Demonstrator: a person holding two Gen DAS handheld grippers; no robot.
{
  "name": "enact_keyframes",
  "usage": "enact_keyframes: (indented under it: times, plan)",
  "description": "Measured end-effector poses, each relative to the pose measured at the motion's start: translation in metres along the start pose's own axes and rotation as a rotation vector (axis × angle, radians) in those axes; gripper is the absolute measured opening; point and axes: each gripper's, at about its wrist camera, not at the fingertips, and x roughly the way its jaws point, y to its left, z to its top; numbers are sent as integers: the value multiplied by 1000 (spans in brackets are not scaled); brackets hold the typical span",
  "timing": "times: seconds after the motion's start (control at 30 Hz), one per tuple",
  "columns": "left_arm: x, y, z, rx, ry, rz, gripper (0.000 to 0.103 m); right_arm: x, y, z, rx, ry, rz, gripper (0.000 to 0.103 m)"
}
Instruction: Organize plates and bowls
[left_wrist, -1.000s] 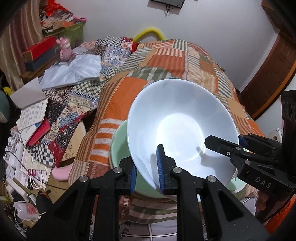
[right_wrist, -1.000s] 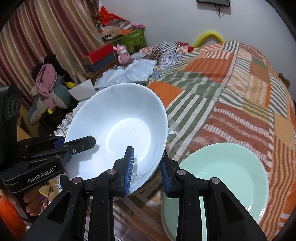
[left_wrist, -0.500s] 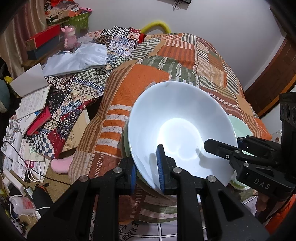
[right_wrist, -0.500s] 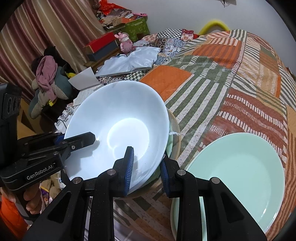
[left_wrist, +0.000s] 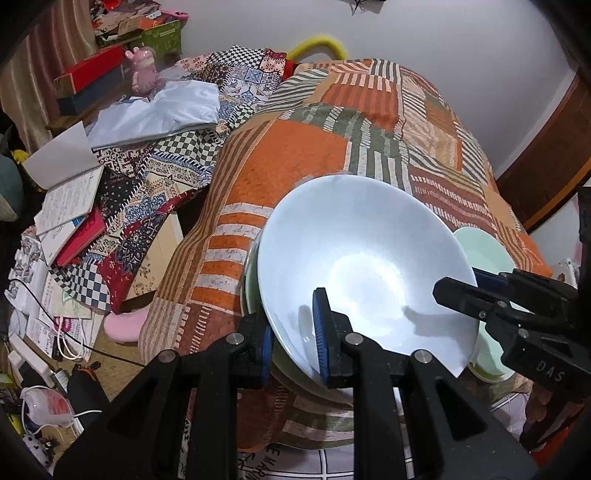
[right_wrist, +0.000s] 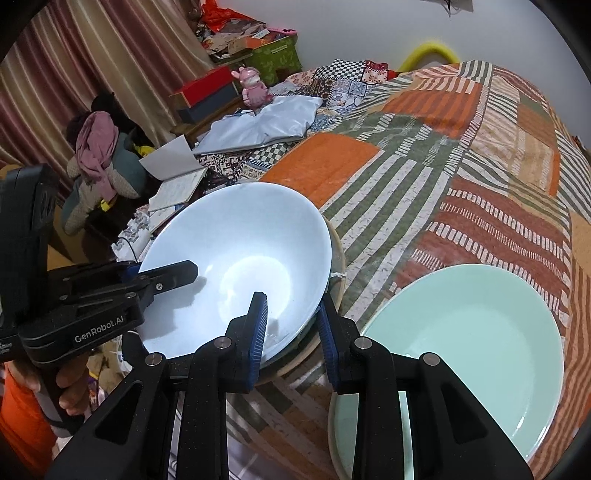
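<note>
A white bowl (left_wrist: 362, 266) sits tilted in a stack of bowls at the near edge of the bed. A green bowl (left_wrist: 251, 284) shows under it, and a tan rim (right_wrist: 338, 258) lower in the stack. My left gripper (left_wrist: 293, 343) is shut on the white bowl's near rim, one pad inside and one outside. My right gripper (right_wrist: 291, 328) is shut on the white bowl (right_wrist: 236, 254) at its right rim and also appears as the right gripper (left_wrist: 480, 291). The left gripper (right_wrist: 162, 277) shows on the bowl's left side. A mint green plate (right_wrist: 472, 332) lies to the right of the stack.
A patchwork bedspread (right_wrist: 461, 166) covers the bed. Left of the bed lie open books (left_wrist: 66, 199), a pale folded cloth (left_wrist: 159, 110), a pink figurine (left_wrist: 144, 70), boxes and floor cables (left_wrist: 66, 343). A wooden door frame (left_wrist: 546, 155) stands at the right.
Both grippers have lowered the white bowl, and it has settled down into the stack of bowls. The green bowl beneath is now mostly covered.
</note>
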Motion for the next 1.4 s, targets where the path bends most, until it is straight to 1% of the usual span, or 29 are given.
enact_keyframes:
  times: [0.37, 0.57, 0.73, 0.8, 0.87, 0.97, 1.1, 1.2, 1.3, 1.4]
  plan:
    - [0, -14, 7, 54, 41, 59, 20, -3, -8, -4, 8, -3, 18, 26]
    - [-8, -13, 12, 40, 45, 38, 26, -8, -11, -4, 10, -17, 35, 26]
    - [-14, -11, 10, 29, 33, 47, 26, -13, -17, -3, 15, -28, 34, 26]
    - [-21, -10, 8, 32, 3, 72, 32, -13, -20, -3, 22, -27, 35, 26]
    - [-27, -7, 6, 36, -24, 80, 42, -12, -22, -2, 33, -24, 40, 26]
    - [-27, 1, 3, 18, -21, 82, 43, -10, -23, -1, 42, -18, 42, 26]
    - [-19, 10, -4, -13, 8, 60, 44, -4, -22, 0, 45, -2, 46, 27]
    - [-9, 14, -9, -39, 37, 18, 44, 0, -21, 1, 50, 8, 49, 34]
    - [3, 16, -13, -67, 76, -30, 44, 6, -18, 0, 43, 23, 44, 34]
    - [12, 15, -17, -75, 87, -53, 44, 12, -16, 0, 36, 41, 42, 34]
